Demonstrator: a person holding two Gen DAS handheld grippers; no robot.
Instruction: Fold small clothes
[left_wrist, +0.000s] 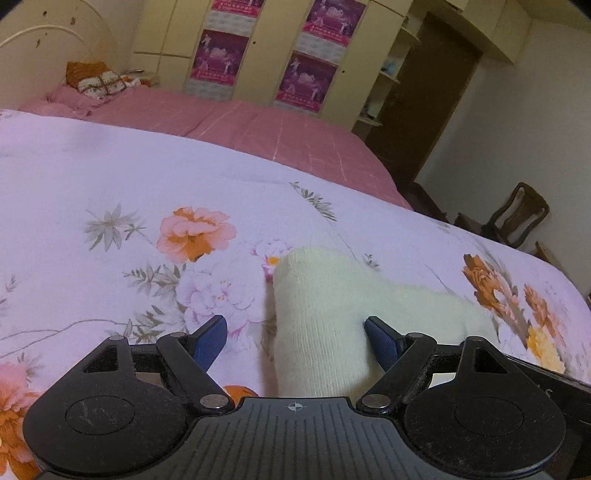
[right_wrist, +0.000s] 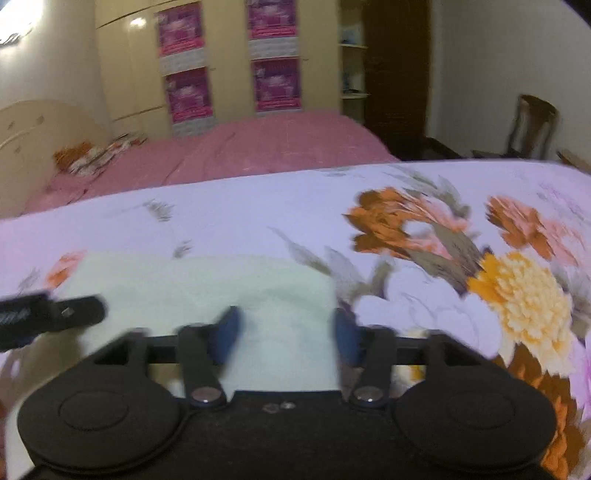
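- Your left tool (left_wrist: 295, 332) has its blue pads spread wide, and nothing is pinched. The cream knit garment (left_wrist: 325, 325) rises between them and leans against the right-hand pad (left_wrist: 380, 343), while the left-hand pad sits clear of it, over the floral quilt (left_wrist: 110, 177).
- I judge that you hold this tool open around the raised part so you can close on it and carry that end over for a fold.
- From the left tool, the garment starts right at the body, runs forward between the fingers and trails off to the right. It looks thick, ribbed and soft, bunched into a rounded hump rather than lying flat. It could be a sock, but I cannot tell for sure.
- Your right tool (right_wrist: 288, 332) is also spread, with bare cloth between the pads and no grip. This view is blurred, so fine contact is unclear.
- From the right tool, the garment (right_wrist: 207, 291) lies flat on the quilt (right_wrist: 258, 206), directly ahead and off to the left. Its right edge falls just inside the right-hand pad.
- The other tool's tip (right_wrist: 59, 314) pokes in at the left, over the same cloth.
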